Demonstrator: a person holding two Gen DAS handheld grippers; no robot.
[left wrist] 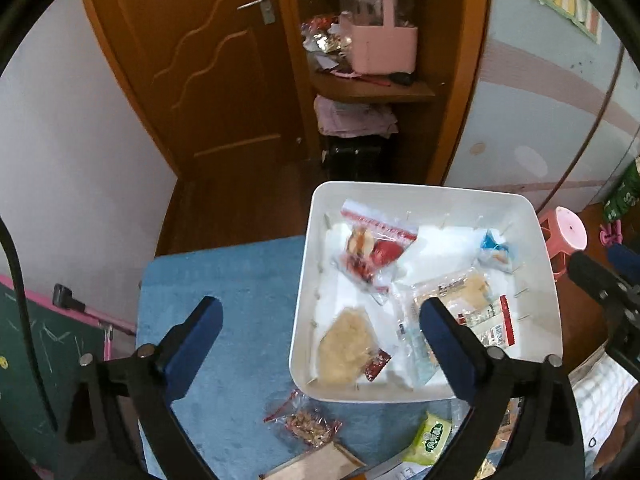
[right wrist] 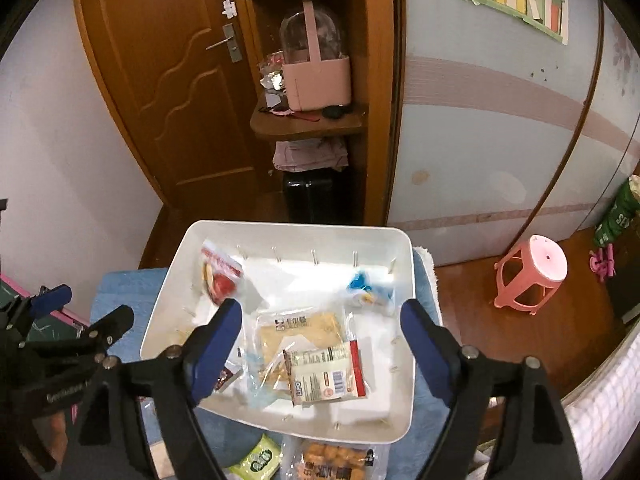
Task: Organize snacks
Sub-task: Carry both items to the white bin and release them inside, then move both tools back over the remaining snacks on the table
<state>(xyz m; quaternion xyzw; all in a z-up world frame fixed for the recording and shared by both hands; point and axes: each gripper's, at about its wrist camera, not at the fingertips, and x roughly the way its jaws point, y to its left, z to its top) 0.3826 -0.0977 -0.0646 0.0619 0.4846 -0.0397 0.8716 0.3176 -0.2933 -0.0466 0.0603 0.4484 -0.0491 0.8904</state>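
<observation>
Left gripper (left wrist: 320, 340): spread wide, holding nothing, poised above the near-left corner of the white bin (left wrist: 536, 220), one finger over the blue cloth (left wrist: 240, 280).
Right gripper (right wrist: 322, 344): spread wide, holding nothing, hovering over the bin's near half, straddling the red-edged packet (right wrist: 326, 372).
Snacks in bin: zip bag with red contents (left wrist: 372, 252) at the far left, blue-and-white packet (left wrist: 496, 250) at the far right, pale shredded snack (left wrist: 348, 344) near the front.
Snacks outside: nut bag (left wrist: 308, 424) and green packet (left wrist: 432, 438) on the cloth, just in front of the bin.
Room: wooden door (left wrist: 208, 64), shelf with pink basket (left wrist: 384, 40), pink stool (right wrist: 532, 276) on wooden floor.
</observation>
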